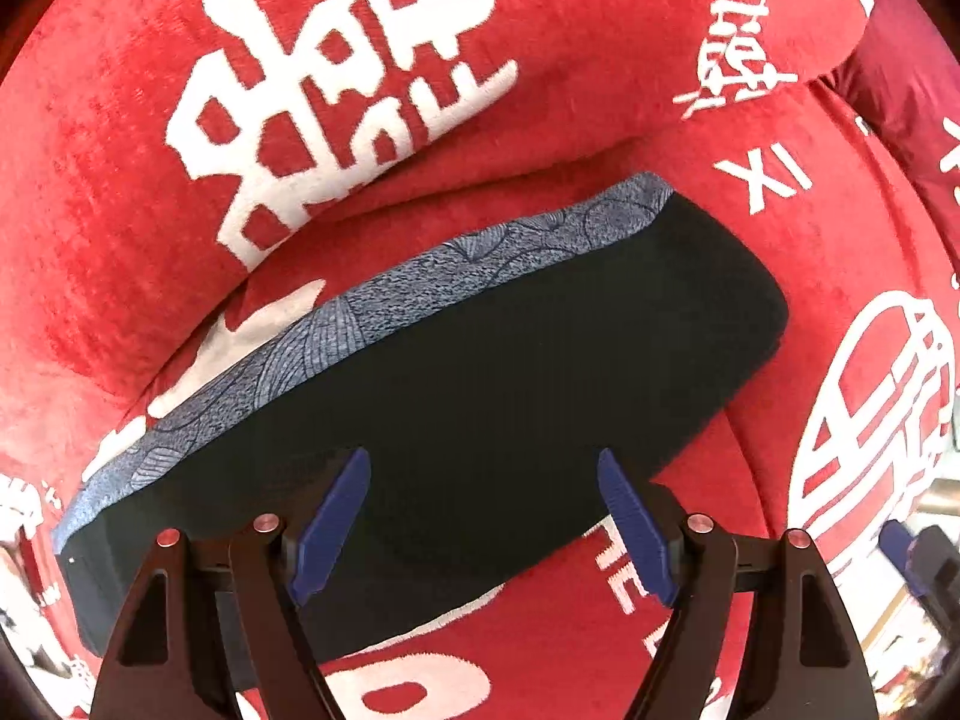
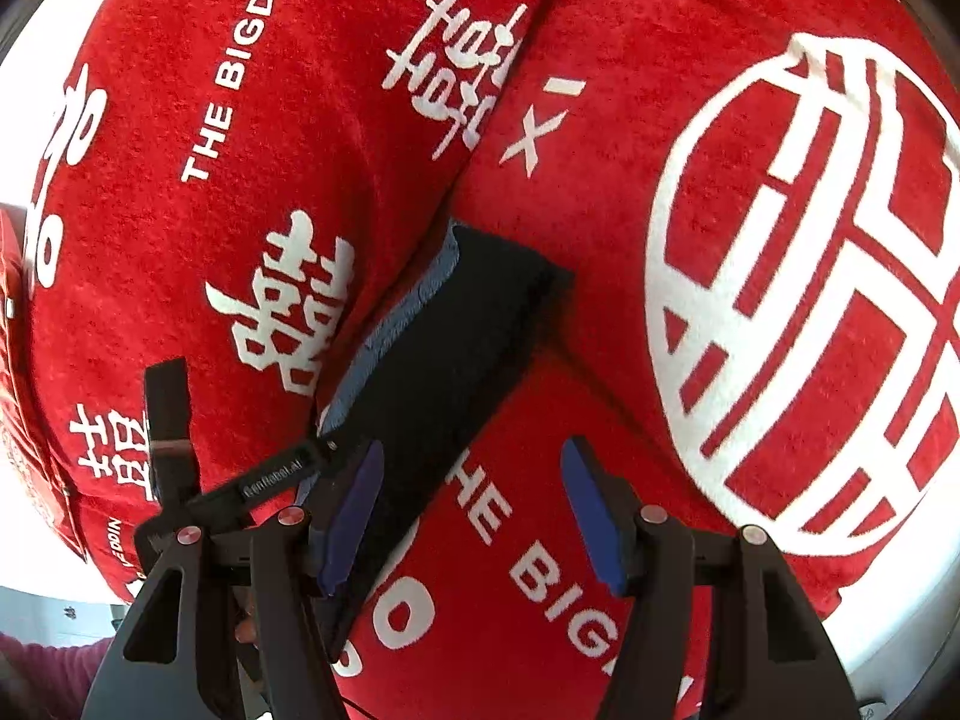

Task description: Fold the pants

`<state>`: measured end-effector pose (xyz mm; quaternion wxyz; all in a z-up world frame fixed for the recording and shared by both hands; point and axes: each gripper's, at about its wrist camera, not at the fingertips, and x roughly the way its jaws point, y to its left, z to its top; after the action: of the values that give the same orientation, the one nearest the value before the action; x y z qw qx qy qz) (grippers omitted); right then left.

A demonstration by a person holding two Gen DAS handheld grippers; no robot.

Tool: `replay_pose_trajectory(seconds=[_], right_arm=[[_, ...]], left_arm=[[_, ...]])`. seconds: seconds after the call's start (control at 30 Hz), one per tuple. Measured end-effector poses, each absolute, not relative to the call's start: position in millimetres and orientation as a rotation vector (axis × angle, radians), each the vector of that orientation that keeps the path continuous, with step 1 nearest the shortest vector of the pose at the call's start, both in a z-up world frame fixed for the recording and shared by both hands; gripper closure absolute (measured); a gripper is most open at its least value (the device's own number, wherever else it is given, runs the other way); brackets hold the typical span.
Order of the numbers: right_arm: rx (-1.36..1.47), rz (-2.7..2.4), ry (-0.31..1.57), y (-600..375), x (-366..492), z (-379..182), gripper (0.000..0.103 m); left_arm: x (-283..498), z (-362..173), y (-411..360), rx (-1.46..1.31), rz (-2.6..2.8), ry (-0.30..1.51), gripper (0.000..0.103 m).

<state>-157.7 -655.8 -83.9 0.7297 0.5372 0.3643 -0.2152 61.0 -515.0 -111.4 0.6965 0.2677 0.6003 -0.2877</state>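
The left claw (image 1: 483, 516) points down with its blue fingers (image 1: 333, 531) spread wide and nothing gripped between them. Directly under it lie the pants (image 1: 480, 372), folded into a dark, compact bundle whose near part fills the gap between the fingers, though neither pad presses on the cloth. Along the far edge of the bundle runs a grey-blue patterned band (image 1: 384, 300), probably the waistband. The pants rest on a red plush cover (image 1: 750, 300) printed with large white characters and lettering, close against a plump cushion (image 1: 150, 180) of the same fabric that rises behind them.

The right claw (image 2: 474, 510) is also open, its fingers (image 2: 591, 519) well apart and empty. From this view the folded pants (image 2: 456, 348) appear as a dark strip running from below the left finger toward the seam where the red cushion (image 2: 240, 210) meets the seat cover (image 2: 600, 240). The bundle sits off to the left of this claw's gap; mostly red cloth with the words "THE BIGDAY" shows between the fingers. The other claw's black body (image 2: 180, 456) is visible at left, above the pants' near end.
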Motion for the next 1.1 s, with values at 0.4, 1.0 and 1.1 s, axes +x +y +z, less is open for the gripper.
replay_pose_trajectory(seconds=[0.4, 1.0, 1.1], right_arm=[[1.216, -0.495, 0.793, -671, -165, -94, 0.037], [1.265, -0.487, 0.816, -715, -149, -154, 0.035], [1.237, -0.433, 0.818, -713, -124, -163, 0.035]], left_arm=[[71, -125, -510, 0.637, -0.589, 1.321, 0.024], [78, -163, -467, 0.554, -0.529, 1.344, 0.023], [74, -166, -461, 0.536, -0.532, 1.314, 0.021]])
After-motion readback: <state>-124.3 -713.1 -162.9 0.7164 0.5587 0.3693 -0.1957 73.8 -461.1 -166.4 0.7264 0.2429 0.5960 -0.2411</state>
